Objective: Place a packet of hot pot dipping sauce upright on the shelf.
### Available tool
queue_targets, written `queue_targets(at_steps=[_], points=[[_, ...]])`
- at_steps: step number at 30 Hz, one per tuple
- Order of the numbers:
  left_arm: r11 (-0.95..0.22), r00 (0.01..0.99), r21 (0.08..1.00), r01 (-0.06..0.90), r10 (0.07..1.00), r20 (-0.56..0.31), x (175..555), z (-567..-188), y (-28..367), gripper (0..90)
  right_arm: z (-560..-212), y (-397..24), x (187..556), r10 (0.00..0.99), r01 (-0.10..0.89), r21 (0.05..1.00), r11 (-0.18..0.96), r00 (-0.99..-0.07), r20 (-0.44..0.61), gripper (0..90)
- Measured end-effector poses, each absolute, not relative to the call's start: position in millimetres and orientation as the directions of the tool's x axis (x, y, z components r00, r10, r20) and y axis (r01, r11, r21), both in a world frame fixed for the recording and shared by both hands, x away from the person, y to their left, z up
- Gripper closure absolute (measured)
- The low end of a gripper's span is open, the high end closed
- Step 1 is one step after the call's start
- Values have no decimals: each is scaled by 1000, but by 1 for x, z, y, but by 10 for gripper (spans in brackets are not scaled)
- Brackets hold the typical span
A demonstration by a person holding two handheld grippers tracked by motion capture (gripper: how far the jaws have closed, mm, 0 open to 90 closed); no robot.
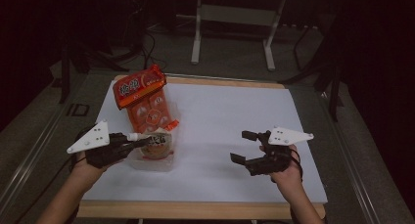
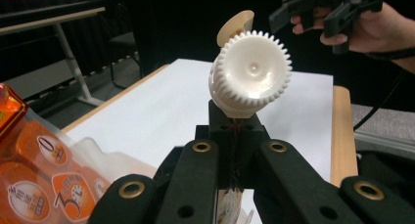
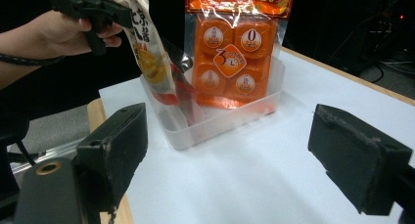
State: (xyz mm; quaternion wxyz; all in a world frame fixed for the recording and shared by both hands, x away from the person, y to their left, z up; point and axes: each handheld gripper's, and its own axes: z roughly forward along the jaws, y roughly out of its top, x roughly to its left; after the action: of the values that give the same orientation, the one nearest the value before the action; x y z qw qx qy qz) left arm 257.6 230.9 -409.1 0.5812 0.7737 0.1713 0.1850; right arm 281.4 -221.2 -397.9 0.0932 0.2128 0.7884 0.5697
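My left gripper (image 1: 138,142) is shut on the neck of a soft pouch (image 1: 159,145) with a white ribbed screw cap (image 2: 252,72). The pouch hangs tilted into the near end of a clear plastic bin (image 3: 225,121). An orange multi-pack of snacks (image 1: 147,104) stands upright in the bin's far end and leans over its rim. In the left gripper view the jaws (image 2: 235,123) are pressed together just under the cap. My right gripper (image 1: 243,148) hovers open over the white sheet, to the right of the bin, with nothing between its pads (image 3: 117,141).
A white sheet (image 1: 230,121) covers a wooden board (image 1: 195,210) whose edge shows at the front. Behind the board stand a white-legged table frame (image 1: 195,43) and dark stands with cables on the floor.
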Motion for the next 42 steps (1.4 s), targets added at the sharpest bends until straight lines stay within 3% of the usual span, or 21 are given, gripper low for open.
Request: queue_targets(at_steps=[15, 37, 42], points=[[-280, 881, 957, 80, 468, 63, 262, -424, 236, 896, -401, -223, 284, 445, 251, 934, 255, -888, 117, 148], [-276, 887, 942, 192, 459, -46, 274, -480, 229, 889, -407, -221, 285, 440, 265, 926, 270, -889, 126, 149], [-275, 883, 941, 198, 467, -49, 272, -480, 232, 837, -408, -222, 285, 440, 266, 926, 268, -889, 128, 148]])
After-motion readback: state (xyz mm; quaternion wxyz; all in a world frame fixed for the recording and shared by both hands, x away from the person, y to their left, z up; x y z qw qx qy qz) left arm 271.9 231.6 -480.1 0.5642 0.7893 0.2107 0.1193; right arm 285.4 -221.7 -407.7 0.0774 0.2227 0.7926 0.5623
